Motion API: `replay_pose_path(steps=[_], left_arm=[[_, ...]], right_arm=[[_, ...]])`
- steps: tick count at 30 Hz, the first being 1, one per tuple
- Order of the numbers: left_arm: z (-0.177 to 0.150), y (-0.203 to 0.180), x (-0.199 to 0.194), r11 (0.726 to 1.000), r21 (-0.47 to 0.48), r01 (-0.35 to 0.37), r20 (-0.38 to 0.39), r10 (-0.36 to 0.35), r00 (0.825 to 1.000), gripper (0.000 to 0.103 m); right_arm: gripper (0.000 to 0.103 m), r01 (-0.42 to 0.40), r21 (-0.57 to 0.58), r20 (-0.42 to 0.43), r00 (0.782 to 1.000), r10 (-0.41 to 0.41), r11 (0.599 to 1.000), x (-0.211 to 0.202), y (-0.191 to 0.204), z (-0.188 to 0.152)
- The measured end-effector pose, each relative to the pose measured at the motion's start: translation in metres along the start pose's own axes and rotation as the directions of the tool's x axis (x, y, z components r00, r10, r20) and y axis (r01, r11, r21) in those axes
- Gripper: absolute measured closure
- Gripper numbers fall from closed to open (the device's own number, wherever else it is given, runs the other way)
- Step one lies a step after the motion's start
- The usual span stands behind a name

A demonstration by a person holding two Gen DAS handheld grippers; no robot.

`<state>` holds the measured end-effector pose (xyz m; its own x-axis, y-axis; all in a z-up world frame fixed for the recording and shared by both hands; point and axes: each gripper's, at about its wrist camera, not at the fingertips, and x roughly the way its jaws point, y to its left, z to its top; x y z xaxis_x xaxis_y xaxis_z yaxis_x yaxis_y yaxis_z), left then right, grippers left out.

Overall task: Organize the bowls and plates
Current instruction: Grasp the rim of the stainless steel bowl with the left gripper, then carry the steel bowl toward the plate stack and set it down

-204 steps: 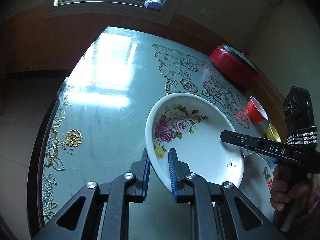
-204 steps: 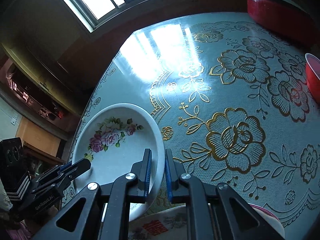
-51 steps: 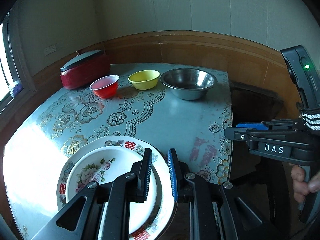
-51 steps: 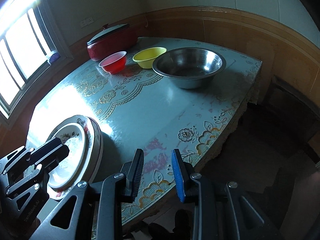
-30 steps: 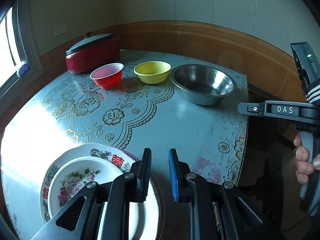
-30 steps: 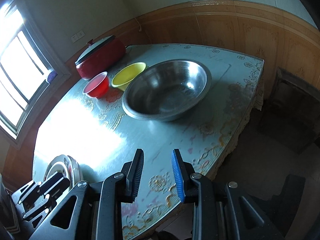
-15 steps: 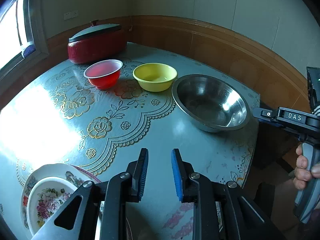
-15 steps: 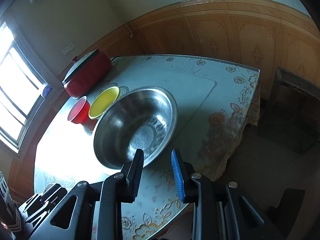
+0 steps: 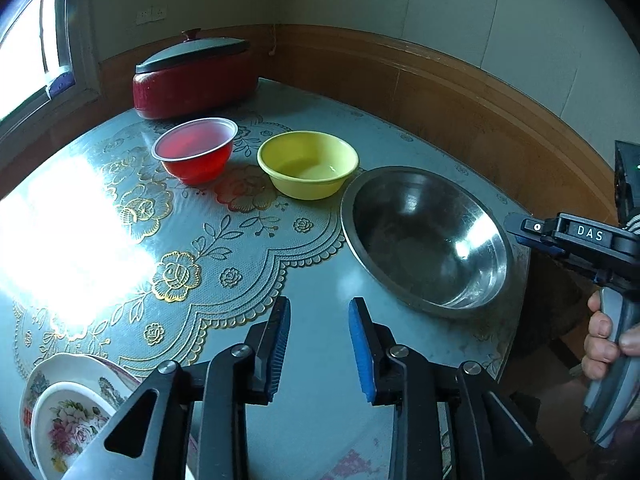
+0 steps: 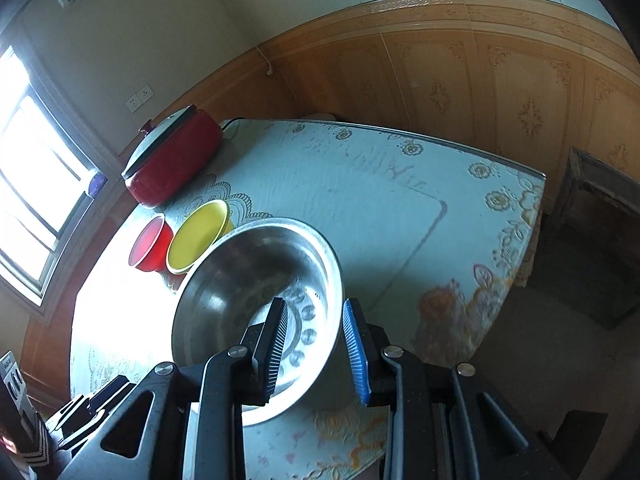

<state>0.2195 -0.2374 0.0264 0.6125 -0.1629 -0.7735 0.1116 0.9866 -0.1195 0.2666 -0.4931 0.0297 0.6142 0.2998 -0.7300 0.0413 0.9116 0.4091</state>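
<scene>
Left wrist view: my left gripper [image 9: 318, 346] stood parted and empty above the table [image 9: 312, 412]. The floral plate [image 9: 66, 426] already lay nested on the larger plate [image 9: 116, 378] at the near left edge, so I judged the plates done. The red bowl [image 9: 195, 153], yellow bowl [image 9: 308, 163] and steel bowl [image 9: 426, 236] sat separate, unstacked.

Right wrist view: my right gripper [image 10: 314, 346] was spread, holding nothing, its fingers straddling the steel bowl's near rim. The bowls remained to be gathered.
</scene>
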Motion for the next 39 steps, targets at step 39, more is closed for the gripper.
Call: replay_pose_path(steps=[39], left_arm=[[0.018, -0.001, 0.059, 0.977, -0.184, 0.107, -0.082, -0.124, 0.989, 0.083]], right_arm=[[0.091, -0.078, -0.135, -0.14, 0.988, 0.059, 0.988, 0.062, 0.011, -0.001]])
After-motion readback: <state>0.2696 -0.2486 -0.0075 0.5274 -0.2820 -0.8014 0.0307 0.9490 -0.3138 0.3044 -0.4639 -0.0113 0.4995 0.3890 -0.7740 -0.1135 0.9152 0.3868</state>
